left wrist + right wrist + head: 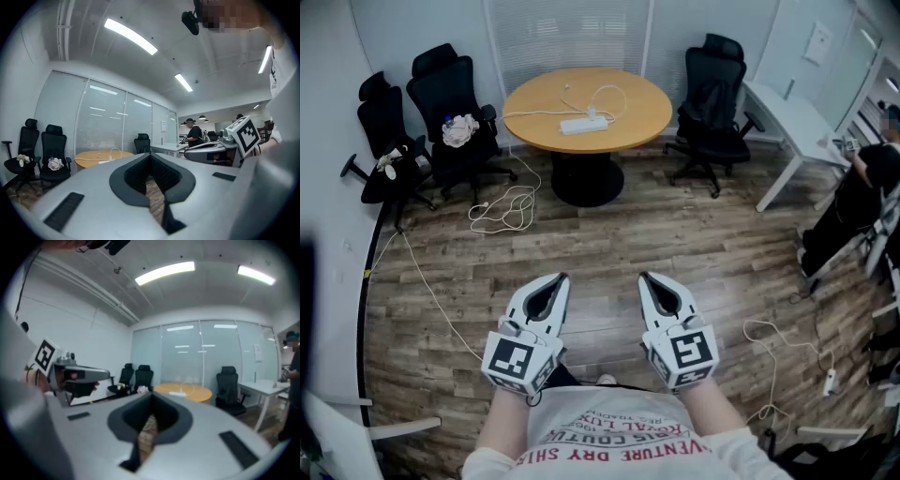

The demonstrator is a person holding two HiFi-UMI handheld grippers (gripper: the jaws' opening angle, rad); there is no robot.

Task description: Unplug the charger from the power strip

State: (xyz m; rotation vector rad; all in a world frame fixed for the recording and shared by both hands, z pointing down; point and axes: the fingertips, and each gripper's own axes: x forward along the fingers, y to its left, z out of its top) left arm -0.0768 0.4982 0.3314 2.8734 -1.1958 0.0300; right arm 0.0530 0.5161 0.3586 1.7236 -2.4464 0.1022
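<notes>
The task has not properly started: this looks like the approach step, with the person standing well apart from the work. In the head view the left gripper (556, 284) and the right gripper (650, 281) are held side by side at waist height, pointing roughly level toward the far end of the room. Each gripper's own view shows its jaws closed tip to tip with nothing caught in them; only the wooden floor (694, 244) shows through the hollow behind the tips.

The power strip (583, 125) lies on the round wooden table (642, 117) across the room, near the middle of the top. A small white block that is probably the charger (592, 112) stands on the strip's right part, and a white lead (614, 94) loops away from it over the tabletop (at this range the plug itself is too small to make out). Black office chairs (450, 98) flank the table, and a loose cable (508, 208) lies coiled on the floor in front of it.

The next move calls for walking up to the table without stepping on that floor cable. Both jaws would then have to part, probably so one gripper steadies the strip while the other takes the charger's body and draws it straight out.
</notes>
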